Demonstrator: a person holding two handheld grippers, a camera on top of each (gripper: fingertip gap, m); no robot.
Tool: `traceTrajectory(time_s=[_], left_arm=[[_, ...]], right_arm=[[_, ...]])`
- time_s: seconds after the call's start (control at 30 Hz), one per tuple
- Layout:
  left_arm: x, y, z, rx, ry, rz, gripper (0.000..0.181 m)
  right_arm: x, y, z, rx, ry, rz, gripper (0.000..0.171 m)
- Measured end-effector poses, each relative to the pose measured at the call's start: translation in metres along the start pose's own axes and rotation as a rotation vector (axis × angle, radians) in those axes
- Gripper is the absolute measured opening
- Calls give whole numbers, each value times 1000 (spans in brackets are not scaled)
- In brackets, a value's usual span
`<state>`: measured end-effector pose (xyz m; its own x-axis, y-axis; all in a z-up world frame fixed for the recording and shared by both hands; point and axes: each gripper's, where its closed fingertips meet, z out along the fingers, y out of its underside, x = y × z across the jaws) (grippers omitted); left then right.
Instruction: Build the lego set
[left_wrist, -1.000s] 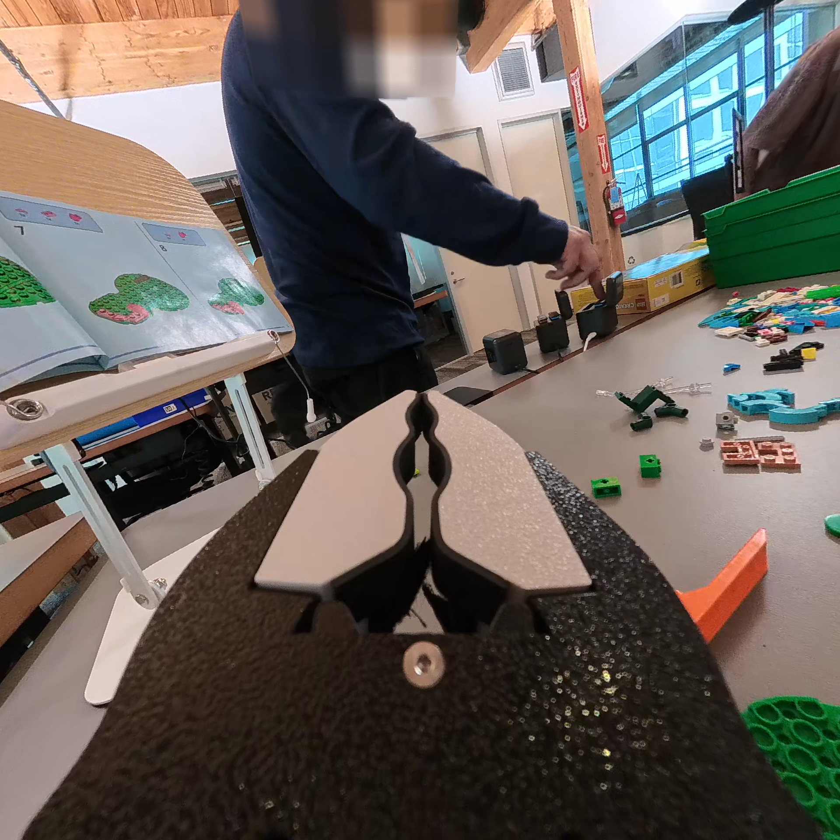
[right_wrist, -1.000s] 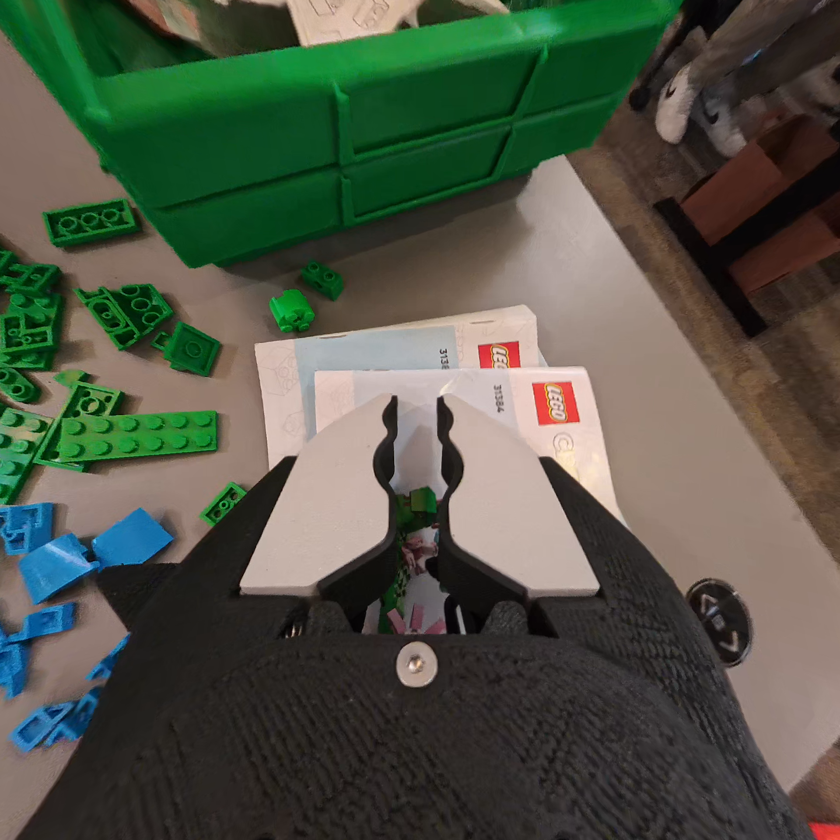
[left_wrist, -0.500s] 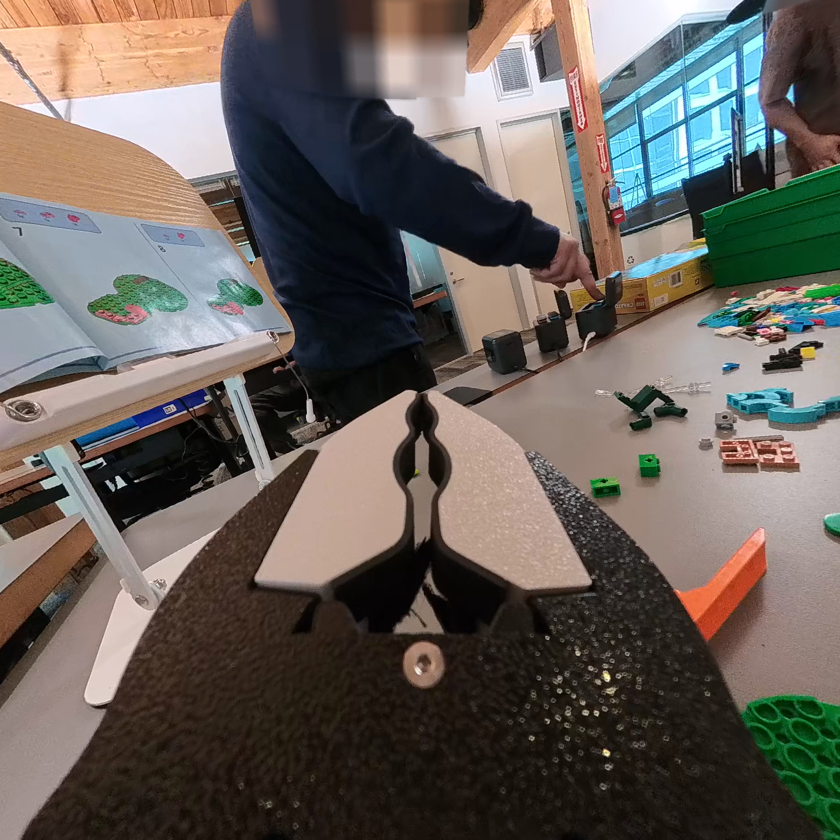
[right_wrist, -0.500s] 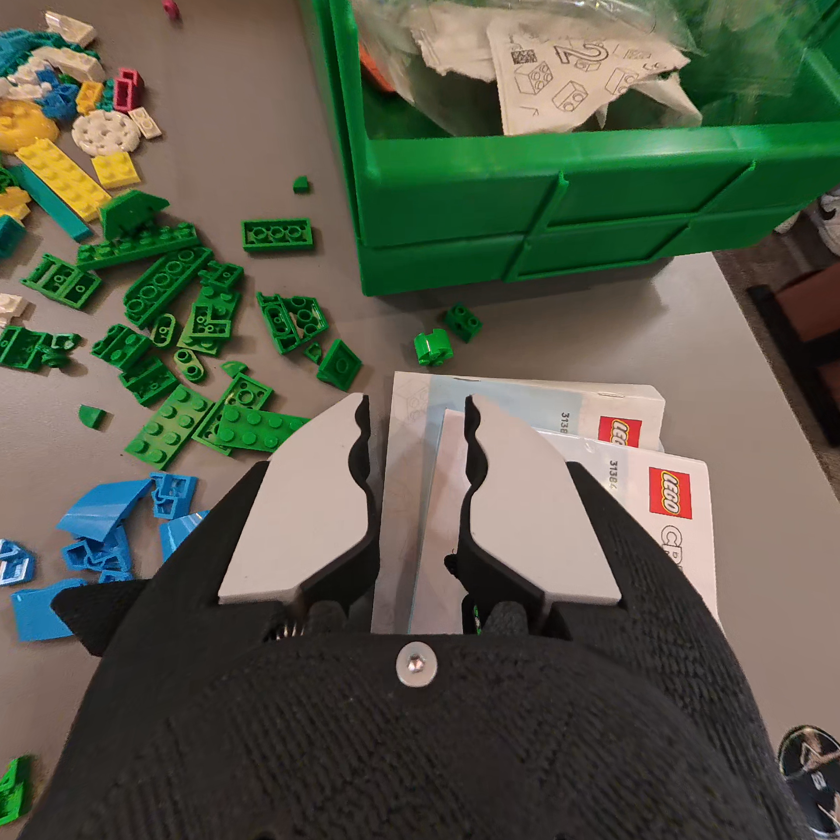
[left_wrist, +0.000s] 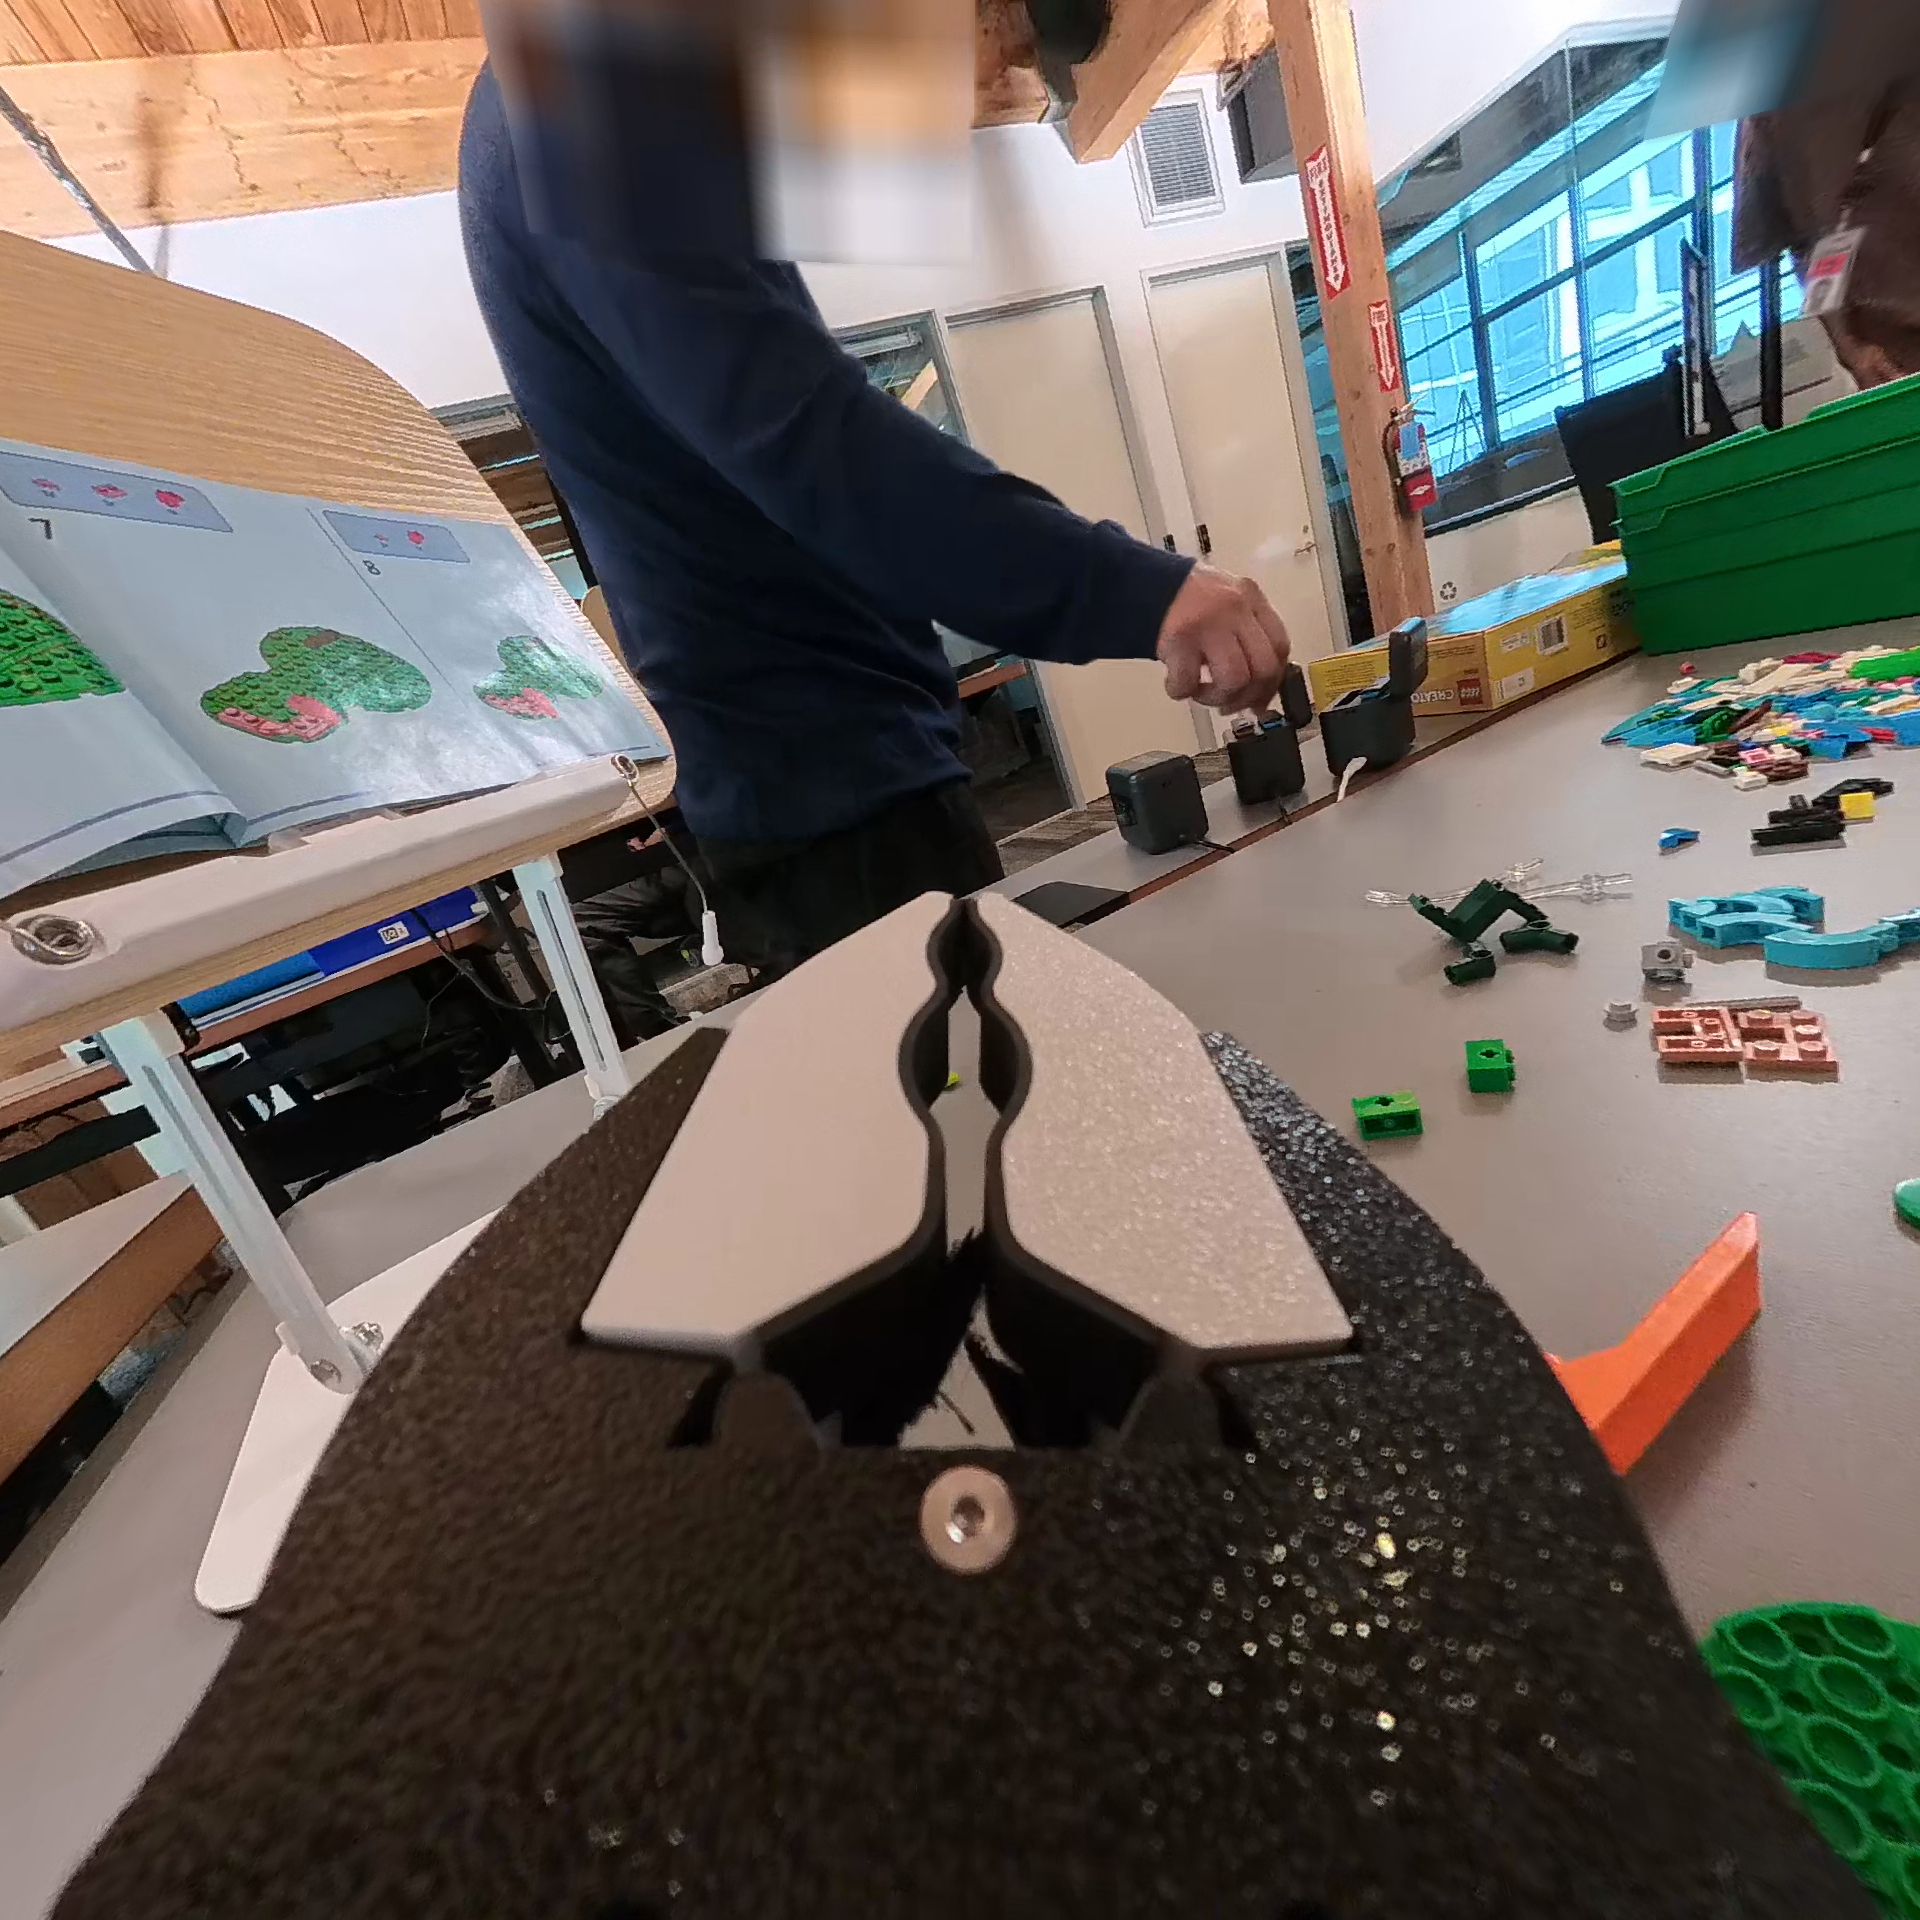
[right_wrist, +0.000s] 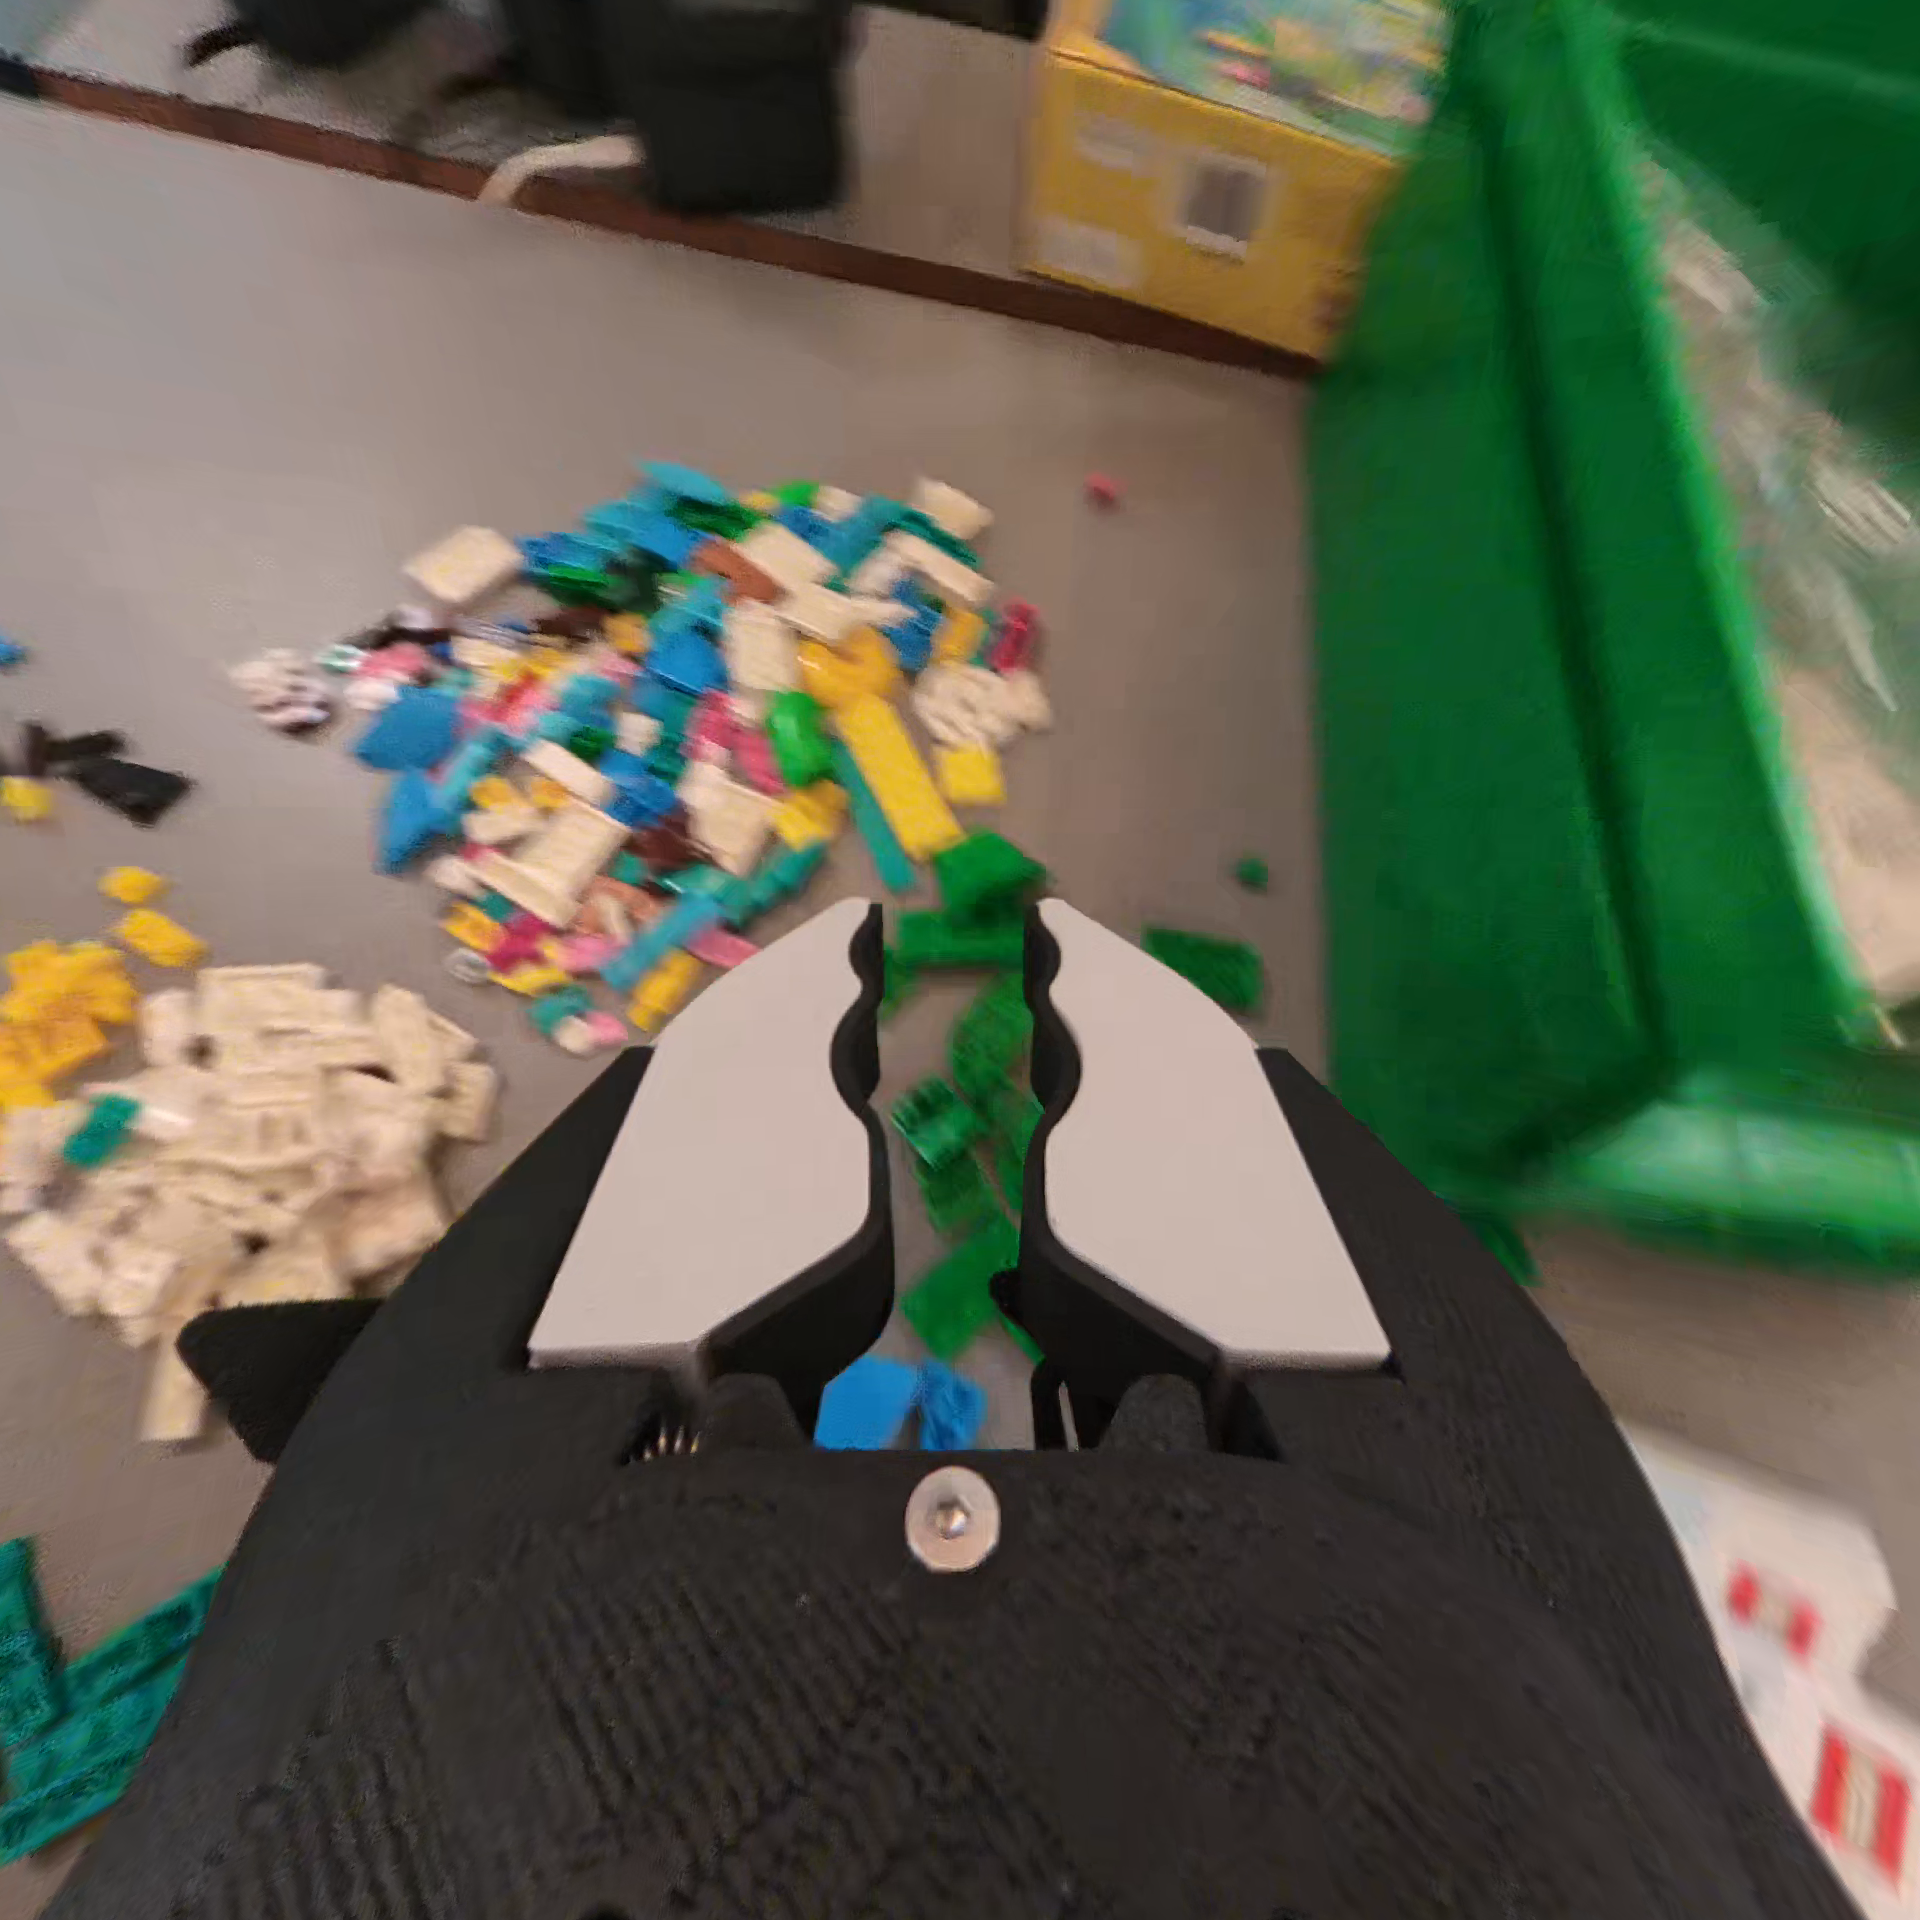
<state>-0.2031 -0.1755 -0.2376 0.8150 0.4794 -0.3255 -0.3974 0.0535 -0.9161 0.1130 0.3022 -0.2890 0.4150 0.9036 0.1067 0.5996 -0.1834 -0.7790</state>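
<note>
My left gripper is shut and empty, held above the grey table and pointing at the far edge. An open instruction booklet rests on a stand at the left. A green studded plate shows at the lower right corner. My right gripper is open and empty above loose green pieces. A mixed pile of coloured pieces lies beyond it and a pile of white pieces to the left. The right wrist view is blurred.
A green bin stands at the right, a yellow box behind it. Booklets lie at the lower right. In the left wrist view a person handles black boxes at the far edge; an orange tool and small bricks lie on the table. Tip to tip, the grippers are about 60 cm apart.
My right gripper swung left and up, from the booklets to over the green pieces and coloured pile, and stays open. The left gripper has not moved. The person's hand shifted among the black boxes.
</note>
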Motion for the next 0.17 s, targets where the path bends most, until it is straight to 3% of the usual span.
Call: traceTrajectory(time_s=[0.17], left_arm=[[1,-1,0,4,8,0,0]], right_arm=[[-58,-45,60,-159,-157,-197,20]])
